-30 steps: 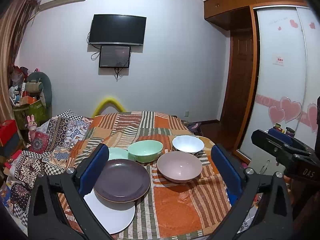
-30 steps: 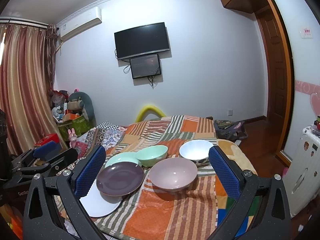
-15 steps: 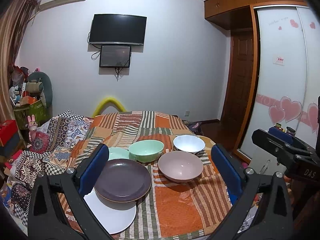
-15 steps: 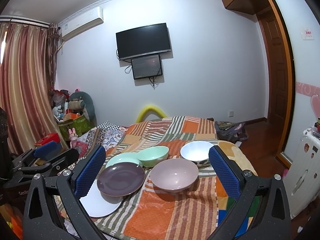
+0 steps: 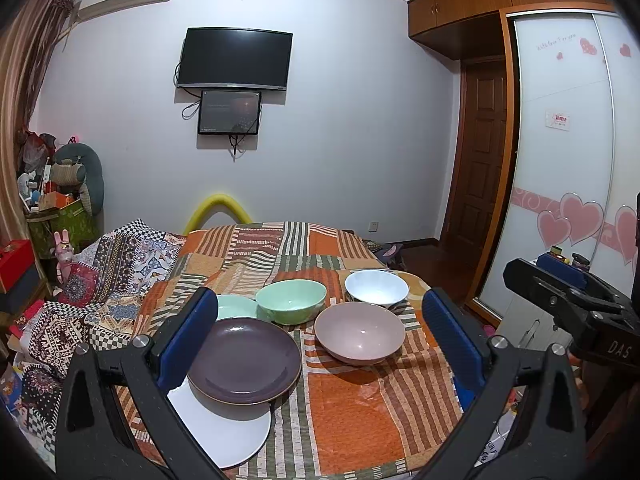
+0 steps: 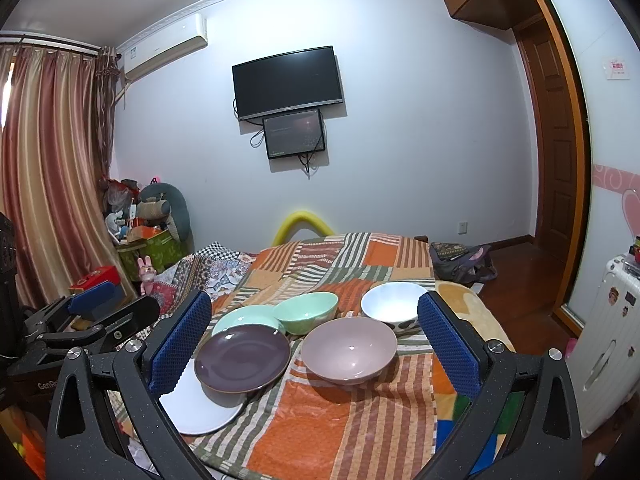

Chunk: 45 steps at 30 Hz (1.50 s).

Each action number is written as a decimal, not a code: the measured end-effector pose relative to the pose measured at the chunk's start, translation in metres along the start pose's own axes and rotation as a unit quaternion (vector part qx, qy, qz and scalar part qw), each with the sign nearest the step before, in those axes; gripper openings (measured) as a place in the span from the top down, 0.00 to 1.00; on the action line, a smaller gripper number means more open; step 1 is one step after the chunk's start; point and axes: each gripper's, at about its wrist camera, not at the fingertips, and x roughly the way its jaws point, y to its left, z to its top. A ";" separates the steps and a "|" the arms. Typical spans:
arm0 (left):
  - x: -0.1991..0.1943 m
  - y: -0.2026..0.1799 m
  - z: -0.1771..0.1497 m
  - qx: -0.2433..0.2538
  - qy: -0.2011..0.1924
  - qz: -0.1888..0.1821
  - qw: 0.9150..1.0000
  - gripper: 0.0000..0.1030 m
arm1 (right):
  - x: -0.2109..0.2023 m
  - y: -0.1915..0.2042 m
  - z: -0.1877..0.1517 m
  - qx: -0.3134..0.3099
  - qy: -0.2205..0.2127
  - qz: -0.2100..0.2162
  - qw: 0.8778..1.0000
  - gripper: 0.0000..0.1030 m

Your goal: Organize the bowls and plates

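Both held back from the dishes, nothing gripped: left gripper (image 5: 318, 338) with fingers spread wide, right gripper (image 6: 314, 338) likewise wide and empty. Framed between the left gripper's fingers: purple plate (image 5: 245, 360) close to the left finger, overlapping a white plate (image 5: 224, 436) nearer the camera and a pale green plate (image 5: 234, 307) beyond; green bowl (image 5: 291, 301) further out, pink bowl (image 5: 359, 332) toward the right finger, white bowl (image 5: 376, 287) beyond it. All resting on a striped patchwork blanket (image 5: 352, 412), apparently soft bedding rather than a firm top. Likely trouble from here: pinching the purple plate by its thin rim alone, letting it tip out of the fingers; dragging it and shifting the plates beneath; pressing a bowl into the soft blanket so it rocks; setting one bowl into another off-centre with a hard knock. Edge of the blanket close under the white plate, so a nudge toward the camera risks a slide off.
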 end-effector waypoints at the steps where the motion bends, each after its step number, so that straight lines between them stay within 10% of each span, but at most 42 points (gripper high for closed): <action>1: 0.000 -0.001 0.001 0.000 0.001 0.000 1.000 0.00 | 0.000 0.000 0.000 0.000 0.000 0.000 1.000 0.00; 32: 0.003 0.001 0.001 -0.001 0.006 0.000 1.000 0.00 | 0.002 0.001 0.000 0.002 0.005 0.002 1.000 0.00; 45: 0.050 0.042 -0.016 -0.016 0.073 0.034 0.997 0.00 | 0.050 0.006 -0.012 0.002 0.070 0.009 0.998 0.00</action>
